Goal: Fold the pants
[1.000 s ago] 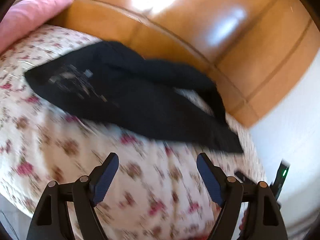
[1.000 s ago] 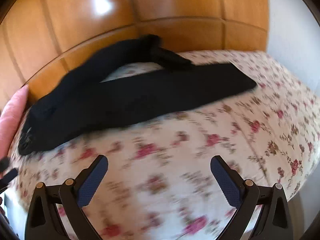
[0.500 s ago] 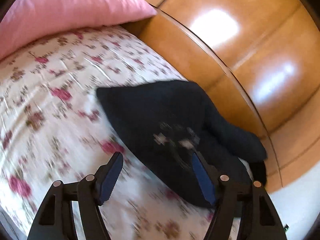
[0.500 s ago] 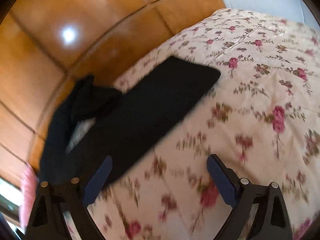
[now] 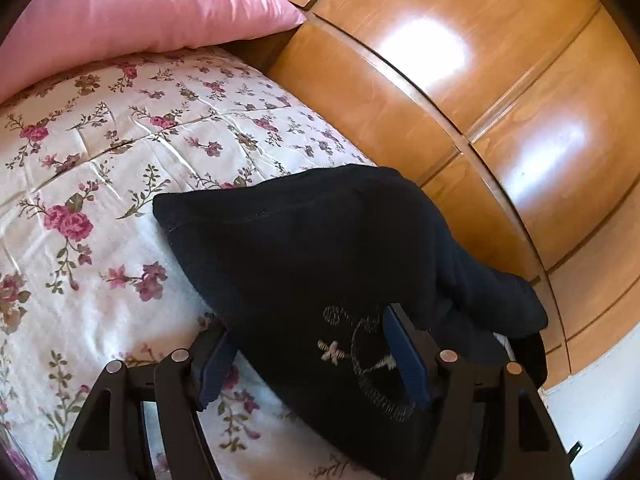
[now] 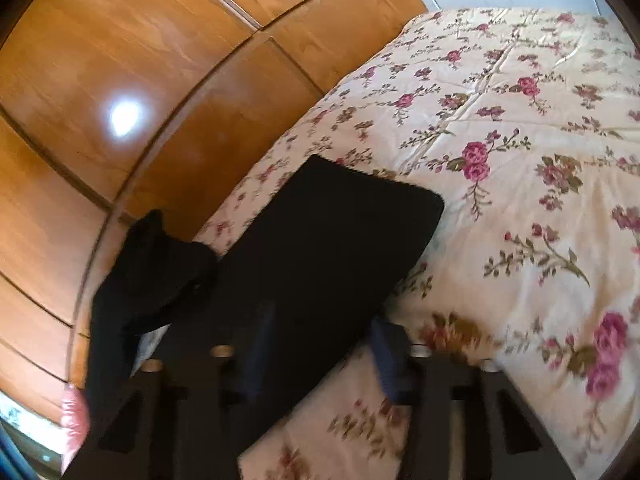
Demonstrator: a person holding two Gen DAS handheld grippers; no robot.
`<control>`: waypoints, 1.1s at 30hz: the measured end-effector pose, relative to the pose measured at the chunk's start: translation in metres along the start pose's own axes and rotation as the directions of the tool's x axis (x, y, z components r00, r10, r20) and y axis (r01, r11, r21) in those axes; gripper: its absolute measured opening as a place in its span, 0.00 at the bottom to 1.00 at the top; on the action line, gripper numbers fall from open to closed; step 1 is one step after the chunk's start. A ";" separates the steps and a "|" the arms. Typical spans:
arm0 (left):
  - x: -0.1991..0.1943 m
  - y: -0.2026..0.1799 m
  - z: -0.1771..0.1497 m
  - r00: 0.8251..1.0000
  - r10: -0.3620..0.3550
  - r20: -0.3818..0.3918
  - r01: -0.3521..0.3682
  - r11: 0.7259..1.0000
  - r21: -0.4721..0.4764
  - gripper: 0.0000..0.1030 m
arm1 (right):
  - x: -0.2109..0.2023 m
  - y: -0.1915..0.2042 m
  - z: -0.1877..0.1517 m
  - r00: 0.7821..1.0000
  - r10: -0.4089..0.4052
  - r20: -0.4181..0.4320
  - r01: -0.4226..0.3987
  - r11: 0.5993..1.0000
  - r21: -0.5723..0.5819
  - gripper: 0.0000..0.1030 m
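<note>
Black knit fabric, the pants (image 5: 320,248), lies spread on a floral bedspread (image 5: 100,200) along the bed's edge next to the wooden wall panelling (image 5: 500,80). In the left wrist view the waist end shows: a stitched waistband seam runs across the upper part, and a pale embroidered motif (image 5: 360,356) sits lower down on the cloth. One part of the garment bunches and droops over the bed's edge toward the panelling.

In the right wrist view one leg (image 6: 332,252) lies flat and straight, its hem a clean squared end on the bedspread (image 6: 520,160). The other leg (image 6: 152,264) is crumpled beside it, hanging partly off the bed against the wood (image 6: 140,60).

Left gripper (image 5: 316,354): jaws wide apart, straddling the waist end. The right finger's blue pad (image 5: 404,356) lies over the black cloth next to the embroidery; the left pad (image 5: 214,368) sits at the fabric's edge, over the bedspread. Nothing is pinched between them.

Right gripper (image 6: 324,354): blurred, jaws wide apart, straddling the near edge of the flat leg. One pad (image 6: 260,344) is over the black cloth, the other (image 6: 390,356) over the floral cover just beside it. No grasp visible.

A pink pillow (image 5: 132,16) rests at the head of the bed, well apart from the pants, its corner touching the panelling.
</note>
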State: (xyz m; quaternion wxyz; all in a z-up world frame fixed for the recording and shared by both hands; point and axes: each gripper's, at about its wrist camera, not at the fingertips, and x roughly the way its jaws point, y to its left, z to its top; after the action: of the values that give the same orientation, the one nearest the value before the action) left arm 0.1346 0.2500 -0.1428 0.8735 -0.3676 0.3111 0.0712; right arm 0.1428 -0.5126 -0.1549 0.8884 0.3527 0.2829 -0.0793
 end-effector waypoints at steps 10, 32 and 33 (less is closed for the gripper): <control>0.004 0.008 -0.008 1.000 -0.017 0.005 0.017 0.999 -0.045 0.08 | -0.005 -0.011 -0.004 0.996 0.062 0.056 -0.064 0.997 0.034 0.10; -0.139 -0.015 -0.012 0.974 -0.107 0.202 0.084 0.989 0.120 0.06 | -0.149 0.022 -0.003 0.945 0.178 0.273 -0.175 0.984 -0.037 0.07; -0.141 -0.013 -0.017 0.977 -0.093 0.194 0.066 0.988 0.142 0.06 | -0.154 0.018 -0.004 0.948 0.177 0.266 -0.174 0.984 -0.033 0.07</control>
State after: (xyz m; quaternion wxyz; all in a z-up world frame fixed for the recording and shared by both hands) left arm 0.0188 0.2439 -0.0603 0.9253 -0.3109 0.2109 0.0517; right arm 0.0191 -0.5057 -0.0609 0.9237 0.3583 0.1280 -0.0456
